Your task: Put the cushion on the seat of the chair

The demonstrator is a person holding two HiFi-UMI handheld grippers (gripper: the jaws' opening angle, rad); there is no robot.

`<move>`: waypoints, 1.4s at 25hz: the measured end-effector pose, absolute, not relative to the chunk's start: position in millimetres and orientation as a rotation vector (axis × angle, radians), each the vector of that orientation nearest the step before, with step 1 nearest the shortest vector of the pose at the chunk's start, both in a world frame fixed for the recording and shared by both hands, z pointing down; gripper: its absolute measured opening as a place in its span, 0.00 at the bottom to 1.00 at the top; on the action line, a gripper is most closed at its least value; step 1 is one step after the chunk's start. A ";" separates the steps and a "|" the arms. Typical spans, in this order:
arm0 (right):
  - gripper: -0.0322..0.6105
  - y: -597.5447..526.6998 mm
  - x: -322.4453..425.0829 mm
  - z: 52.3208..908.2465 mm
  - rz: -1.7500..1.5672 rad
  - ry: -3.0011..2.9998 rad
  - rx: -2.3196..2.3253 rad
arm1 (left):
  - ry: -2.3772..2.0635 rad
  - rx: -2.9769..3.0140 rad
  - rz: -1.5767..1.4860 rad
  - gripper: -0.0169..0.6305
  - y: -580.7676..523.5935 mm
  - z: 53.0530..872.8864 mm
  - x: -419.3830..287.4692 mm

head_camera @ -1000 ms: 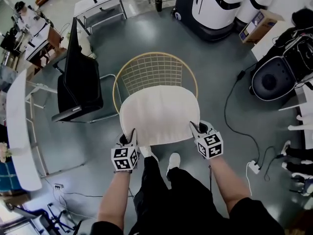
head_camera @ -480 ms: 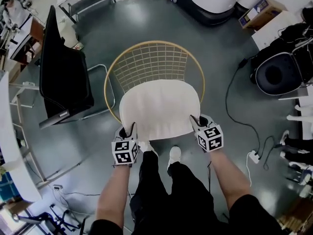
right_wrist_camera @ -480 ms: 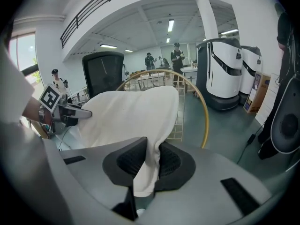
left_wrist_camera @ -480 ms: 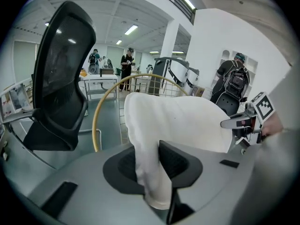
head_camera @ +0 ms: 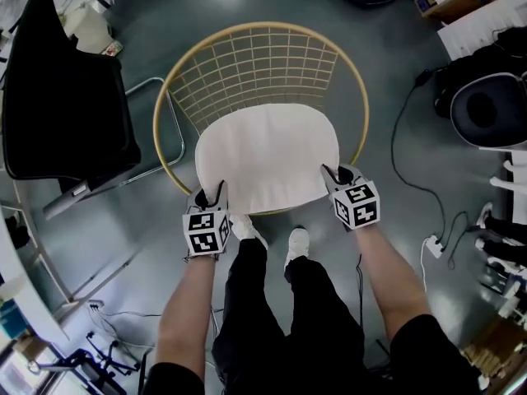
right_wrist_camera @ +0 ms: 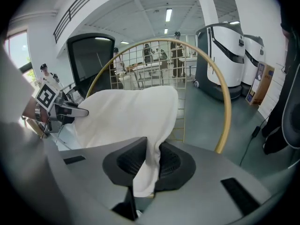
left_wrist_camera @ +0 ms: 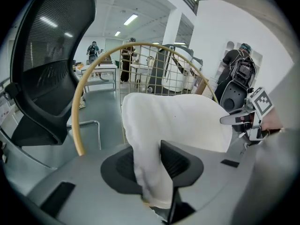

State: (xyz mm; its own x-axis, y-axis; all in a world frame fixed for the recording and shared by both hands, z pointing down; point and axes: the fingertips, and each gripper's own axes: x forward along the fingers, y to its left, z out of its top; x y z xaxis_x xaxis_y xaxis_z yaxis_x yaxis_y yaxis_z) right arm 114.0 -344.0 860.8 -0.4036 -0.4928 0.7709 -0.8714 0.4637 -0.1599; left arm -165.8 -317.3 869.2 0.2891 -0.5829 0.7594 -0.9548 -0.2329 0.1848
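You have brought both claws down and forward, and the cushion (head_camera: 268,159) has come down with them. It now spreads between and ahead of your two claws, inside the gold rim of the wire chair (head_camera: 169,105). The chair's grid back rises just beyond the cushion's far edge. I judge the cushion to be at or just above the seat, with only its near edge still lifted in your grip.

The left gripper (head_camera: 210,197) has just been opening its jaws. The cushion's near left corner is still between the pads and fills the gap, so it remains pinched, though more loosely. The right gripper (head_camera: 339,175) holds tight on the near right corner, with a fold of white fabric squeezed between its pads.

For the task, this looks like the start of the release — the left side is letting go first. If the right lags, the cushion may drag toward that claw.

The count:
- one cushion
- one wire chair
- two grippers, one at each near corner
- one black office chair (head_camera: 66,97), out past your left claw
- two white shoes (head_camera: 298,241), behind and below the claws
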 end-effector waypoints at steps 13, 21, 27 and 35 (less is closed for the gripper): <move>0.15 -359.4 115.7 929.4 0.756 -1.956 1.119 | -1.420 1.883 0.866 0.39 -324.7 923.5 -172.9; 0.19 -363.5 117.8 937.8 0.762 -1.881 1.165 | -1.509 1.845 0.896 0.48 -325.2 917.8 -185.1; 0.28 -363.5 131.8 936.1 0.759 -1.861 1.208 | -1.565 1.883 0.908 0.48 -321.7 899.1 -180.1; 0.57 -372.8 113.2 902.9 0.499 -1.896 1.208 | -1.535 1.974 0.839 0.33 -319.7 867.8 -164.0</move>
State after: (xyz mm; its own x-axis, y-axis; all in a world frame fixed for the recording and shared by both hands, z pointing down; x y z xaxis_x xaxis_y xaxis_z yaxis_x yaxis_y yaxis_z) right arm 113.2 -372.8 902.9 -0.2092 -0.5593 0.8021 -0.8817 0.4626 0.0926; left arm -164.0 -319.7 867.8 0.1748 -0.6634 0.7275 -0.9706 -0.2401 0.0142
